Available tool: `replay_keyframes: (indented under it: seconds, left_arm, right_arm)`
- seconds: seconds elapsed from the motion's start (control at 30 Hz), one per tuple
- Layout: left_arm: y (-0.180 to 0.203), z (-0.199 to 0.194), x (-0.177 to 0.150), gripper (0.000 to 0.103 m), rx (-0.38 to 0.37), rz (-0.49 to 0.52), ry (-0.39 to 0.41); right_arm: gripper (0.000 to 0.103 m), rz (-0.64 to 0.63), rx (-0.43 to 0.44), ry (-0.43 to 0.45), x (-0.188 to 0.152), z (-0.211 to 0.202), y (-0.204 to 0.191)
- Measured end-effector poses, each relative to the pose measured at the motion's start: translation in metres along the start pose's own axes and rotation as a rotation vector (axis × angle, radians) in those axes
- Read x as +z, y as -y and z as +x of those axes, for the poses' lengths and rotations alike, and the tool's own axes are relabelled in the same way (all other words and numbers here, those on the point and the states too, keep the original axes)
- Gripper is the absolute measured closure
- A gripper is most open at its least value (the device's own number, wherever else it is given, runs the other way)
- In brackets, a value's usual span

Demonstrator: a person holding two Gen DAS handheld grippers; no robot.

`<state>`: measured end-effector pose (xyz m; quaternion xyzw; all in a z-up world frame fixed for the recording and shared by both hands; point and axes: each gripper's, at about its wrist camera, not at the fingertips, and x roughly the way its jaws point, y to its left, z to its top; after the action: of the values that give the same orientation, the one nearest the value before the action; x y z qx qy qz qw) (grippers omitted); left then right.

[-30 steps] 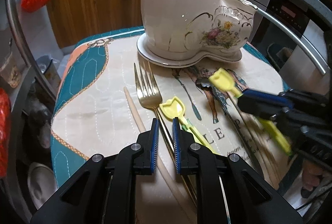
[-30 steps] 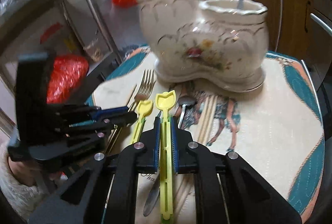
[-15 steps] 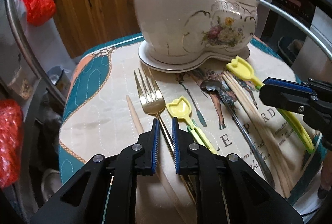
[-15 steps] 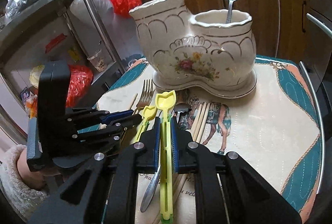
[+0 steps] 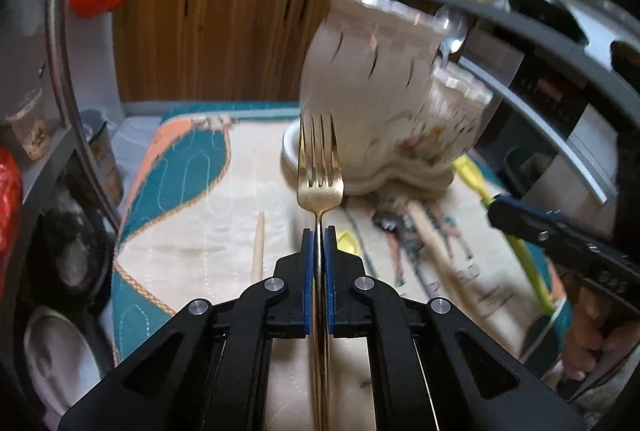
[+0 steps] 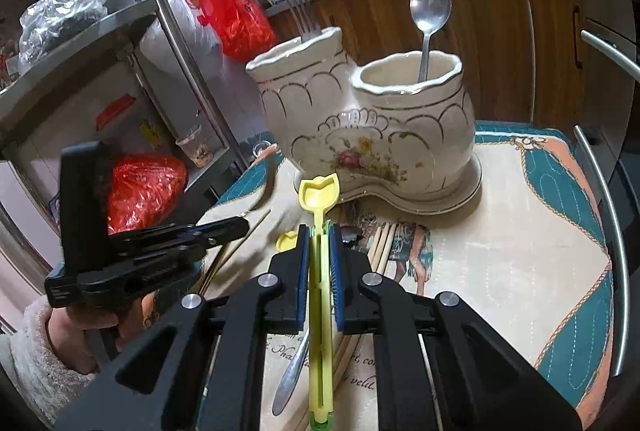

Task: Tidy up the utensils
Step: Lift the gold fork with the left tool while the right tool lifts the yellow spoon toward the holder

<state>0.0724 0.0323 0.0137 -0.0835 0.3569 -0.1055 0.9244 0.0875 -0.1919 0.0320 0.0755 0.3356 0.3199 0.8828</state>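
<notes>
The left gripper's [image 5: 319, 231] fingers [image 5: 307, 271] had just closed narrowly on the gold fork's [image 5: 320, 167] thin, stiff, likely slippery neck, tines ahead of them, while the right gripper [image 6: 319, 231] clamped a light yellow plastic scoop [image 6: 320, 199].

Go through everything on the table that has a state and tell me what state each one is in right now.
left gripper: shut on gold fork, lifted
right gripper: shut on yellow spoon
ceramic holder: upright, silver spoon in low cup, fork in tall cup
chopsticks: lying flat on mat
</notes>
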Motion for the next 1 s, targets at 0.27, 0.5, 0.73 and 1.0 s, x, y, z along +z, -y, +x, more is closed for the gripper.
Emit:
replay_keyframes:
  seconds: [0.27, 0.5, 0.73, 1.0]
  left_arm:
    - [0.009, -0.046, 0.016, 0.097, -0.043, 0.029, 0.201]
    - [0.022, -0.082, 0.059, 0.097, -0.090, 0.048, 0.341]
    - [0.049, -0.119, 0.117, 0.097, -0.108, 0.117, 0.505]
    - [0.077, -0.095, 0.160, 0.097, -0.053, 0.190, 0.546]
  right_arm:
    - [0.093, 0.006, 0.009, 0.124, 0.013, -0.021, 0.000]
    - [0.093, -0.011, -0.007, 0.246, 0.057, -0.035, 0.007]
    - [0.093, -0.016, 0.005, 0.400, 0.112, -0.032, 0.019]
    - [0.093, 0.054, 0.059, 0.443, 0.131, 0.013, 0.044]
